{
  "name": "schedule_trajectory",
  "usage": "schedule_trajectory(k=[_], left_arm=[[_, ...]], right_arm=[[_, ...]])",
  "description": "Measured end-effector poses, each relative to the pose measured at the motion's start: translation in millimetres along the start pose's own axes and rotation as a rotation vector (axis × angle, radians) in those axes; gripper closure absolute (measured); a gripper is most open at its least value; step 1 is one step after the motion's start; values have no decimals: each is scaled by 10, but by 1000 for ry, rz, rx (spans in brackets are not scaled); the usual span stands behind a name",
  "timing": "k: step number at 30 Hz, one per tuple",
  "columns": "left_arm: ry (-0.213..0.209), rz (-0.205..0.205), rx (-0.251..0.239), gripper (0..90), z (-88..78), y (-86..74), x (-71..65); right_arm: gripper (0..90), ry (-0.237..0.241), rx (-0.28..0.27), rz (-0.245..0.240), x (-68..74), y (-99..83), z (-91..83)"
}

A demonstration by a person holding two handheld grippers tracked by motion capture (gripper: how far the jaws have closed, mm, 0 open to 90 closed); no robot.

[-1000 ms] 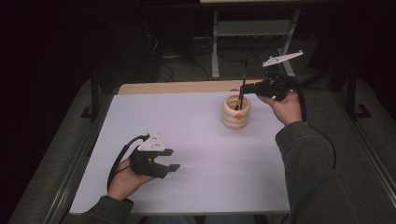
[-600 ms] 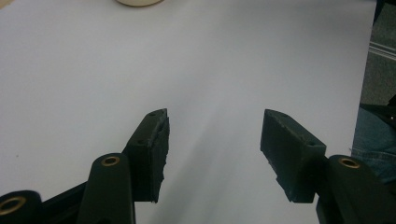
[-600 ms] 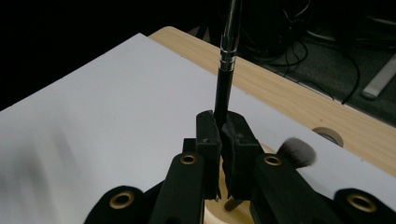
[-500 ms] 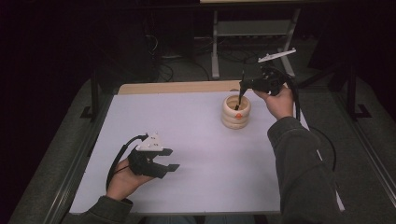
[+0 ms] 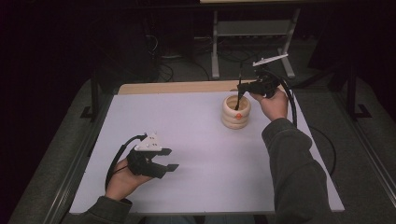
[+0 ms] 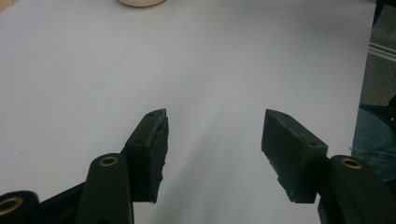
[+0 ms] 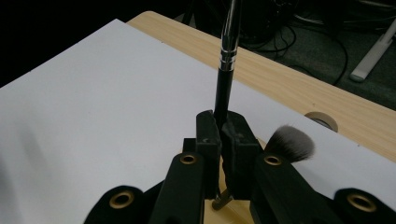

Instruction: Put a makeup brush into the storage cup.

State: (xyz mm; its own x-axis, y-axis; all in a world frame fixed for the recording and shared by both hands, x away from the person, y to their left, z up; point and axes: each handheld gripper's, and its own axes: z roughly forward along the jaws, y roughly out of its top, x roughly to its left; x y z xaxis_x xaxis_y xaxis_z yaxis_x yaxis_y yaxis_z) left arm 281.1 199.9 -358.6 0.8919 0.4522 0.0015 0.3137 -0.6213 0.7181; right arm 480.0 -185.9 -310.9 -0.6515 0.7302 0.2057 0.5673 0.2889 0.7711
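White sheeting covers your bench [image 5: 196,140], with a strip of bare wood along the far edge and dark floor and cables beyond. Nearest you, your left hand-held gripper [image 5: 168,159] rests low on the bench with its jaws spread and nothing between them; it steadies nothing, so the holder is on its own if knocked.

Farther off, the cream, ribbed round wooden holder [image 5: 236,112] stands free toward the far right of the bench. Your right hand-held gripper [image 7: 223,135] is pressed together on the slim black brush handle with a silver ferrule band [image 7: 227,56], which stands nearly upright with its lower end at the holder's mouth. A grey-tipped fluffy brush head [image 7: 290,143] leans out just beside the jaws.

Judging from this, the risks are these: the pinch sits low on a long handle, so it could pivot and slip. Pushing down off-centre could catch the rim and tip the holder. Opening too soon, with the handle leaning, might let it topple out or shove the neighbouring brush.
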Motion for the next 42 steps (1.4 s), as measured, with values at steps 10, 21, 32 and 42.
schedule_trajectory(k=[10, 21, 32, 42], left_arm=[[7, 11, 13, 401, -12, -6, 11], [-3, -8, -7, 399, -6, -1, -7], [-6, -4, -9, 400, -12, -6, 5], [-9, -5, -10, 397, -13, -4, 6]], right_arm=[[846, 6, 8, 15, -6, -74, 111], [845, 5, 15, 25, -30, -195, 174], [845, 12, 34, 30, -36, -303, 284], [841, 10, 52, 42, -34, -366, 332]])
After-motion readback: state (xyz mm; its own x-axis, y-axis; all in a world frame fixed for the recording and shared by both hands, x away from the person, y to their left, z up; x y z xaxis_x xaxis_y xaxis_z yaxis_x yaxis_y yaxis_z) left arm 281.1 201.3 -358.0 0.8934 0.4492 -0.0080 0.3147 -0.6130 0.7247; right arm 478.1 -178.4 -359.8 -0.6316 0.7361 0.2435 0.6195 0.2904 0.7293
